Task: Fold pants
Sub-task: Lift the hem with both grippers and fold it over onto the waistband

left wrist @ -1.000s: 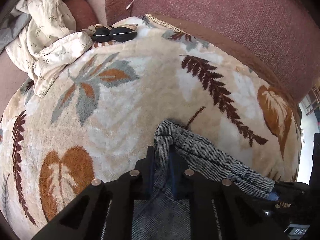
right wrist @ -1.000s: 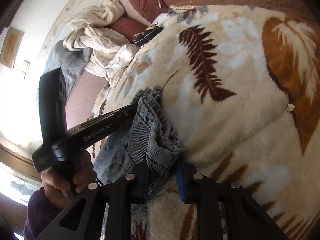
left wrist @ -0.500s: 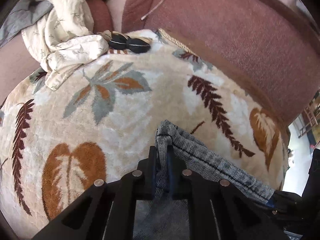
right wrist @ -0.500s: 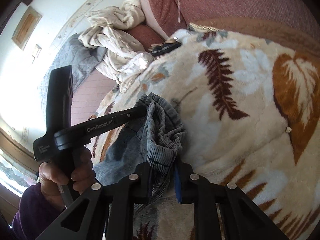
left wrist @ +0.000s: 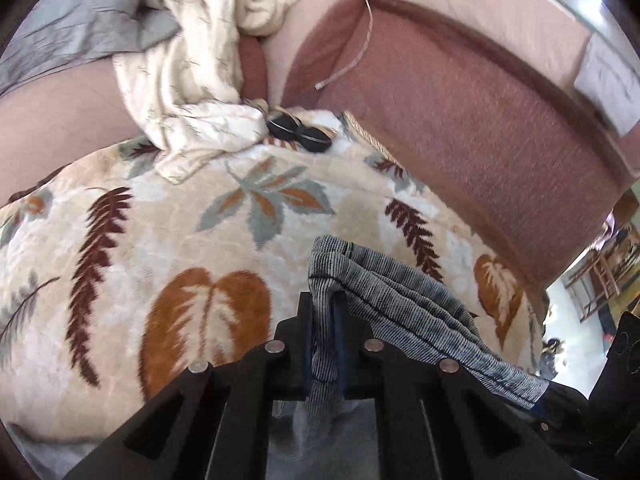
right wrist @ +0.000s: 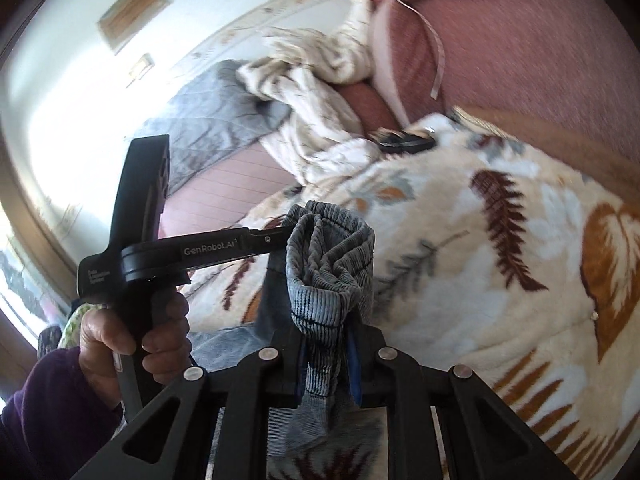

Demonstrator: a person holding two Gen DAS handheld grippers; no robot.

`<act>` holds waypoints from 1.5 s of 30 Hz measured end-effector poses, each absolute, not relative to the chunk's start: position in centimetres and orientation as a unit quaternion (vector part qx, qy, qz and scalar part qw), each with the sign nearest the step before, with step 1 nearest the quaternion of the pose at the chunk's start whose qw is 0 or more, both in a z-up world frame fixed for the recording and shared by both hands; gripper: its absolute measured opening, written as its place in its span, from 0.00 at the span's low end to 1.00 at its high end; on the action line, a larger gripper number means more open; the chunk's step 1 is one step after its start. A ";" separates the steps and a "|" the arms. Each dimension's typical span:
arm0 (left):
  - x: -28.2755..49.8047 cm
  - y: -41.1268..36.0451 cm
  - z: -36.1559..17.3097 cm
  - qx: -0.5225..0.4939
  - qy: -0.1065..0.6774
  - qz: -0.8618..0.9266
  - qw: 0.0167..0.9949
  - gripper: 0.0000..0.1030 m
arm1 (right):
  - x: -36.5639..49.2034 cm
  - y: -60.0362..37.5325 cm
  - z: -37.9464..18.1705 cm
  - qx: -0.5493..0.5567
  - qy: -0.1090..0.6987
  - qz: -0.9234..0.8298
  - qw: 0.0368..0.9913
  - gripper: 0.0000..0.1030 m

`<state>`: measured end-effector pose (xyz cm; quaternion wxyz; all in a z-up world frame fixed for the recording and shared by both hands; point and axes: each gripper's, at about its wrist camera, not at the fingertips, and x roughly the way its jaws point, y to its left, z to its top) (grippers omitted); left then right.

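Left wrist view:
- Left gripper: 2 black fingers pinched tight on the ribbed grey waistband of the pants.
- Pants: band runs from these fingers down-right to the right gripper, which shows only as a dark tip at the band's far end; cloth hangs below the fingers.
- Leaf-print blanket: cream plush, spread under and beyond the pants.
- Cream sheet: crumpled, at the blanket's far edge.
- 2 dark oval items: side by side, just beside the sheet.
- Maroon sofa back: behind the blanket.

Right wrist view:
- Right gripper: blue-padded fingers clamped on a bunched fold of waistband, which stands up between them.
- Left gripper: tip buried in the same band.
- Person's hand: wrapped round the left gripper's handle, dark sleeve at the wrist.
- Grey quilt: behind, beside the cream sheet.
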<state>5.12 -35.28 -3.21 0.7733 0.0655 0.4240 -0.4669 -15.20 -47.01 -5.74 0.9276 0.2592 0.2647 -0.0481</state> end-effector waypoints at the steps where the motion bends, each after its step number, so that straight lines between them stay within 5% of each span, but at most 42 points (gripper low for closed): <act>1: 5.1 -34.4 -3.0 0.058 0.422 -0.465 0.776 0.09 | -15.2 -46.3 -5.4 0.250 0.261 -0.040 0.932 0.16; 10: 4.7 -25.7 -2.1 0.003 0.406 -0.440 0.801 0.08 | -15.4 -39.1 -3.9 0.166 0.258 0.035 0.951 0.16; 29: 5.6 -10.4 -8.6 -0.039 0.481 -0.289 0.827 0.08 | -13.3 -25.8 -8.9 0.033 0.389 0.168 0.905 0.20; 32: 5.1 -11.4 -8.7 -0.030 0.490 -0.295 0.820 0.08 | -13.2 -25.8 -8.6 0.036 0.392 0.187 0.900 0.32; 34: 4.8 -12.4 -8.9 -0.023 0.501 -0.294 0.813 0.08 | -13.2 -26.4 -7.9 0.059 0.378 0.207 0.900 0.53; 36: 4.9 -13.3 -9.1 -0.019 0.512 -0.290 0.808 0.08 | -13.9 -27.0 -7.0 0.072 0.352 0.219 0.907 0.62; 40: 5.6 -14.8 -9.5 -0.028 0.536 -0.289 0.793 0.15 | -14.5 -28.5 -5.9 0.081 0.320 0.193 0.924 0.62; 42: 6.0 -15.3 -9.7 -0.029 0.547 -0.283 0.787 0.32 | -14.3 -29.6 -6.0 0.099 0.326 0.174 0.924 0.62; 45: 6.3 -15.7 -9.9 -0.023 0.554 -0.267 0.788 0.34 | -13.6 -31.2 -6.8 0.134 0.346 0.151 0.916 0.62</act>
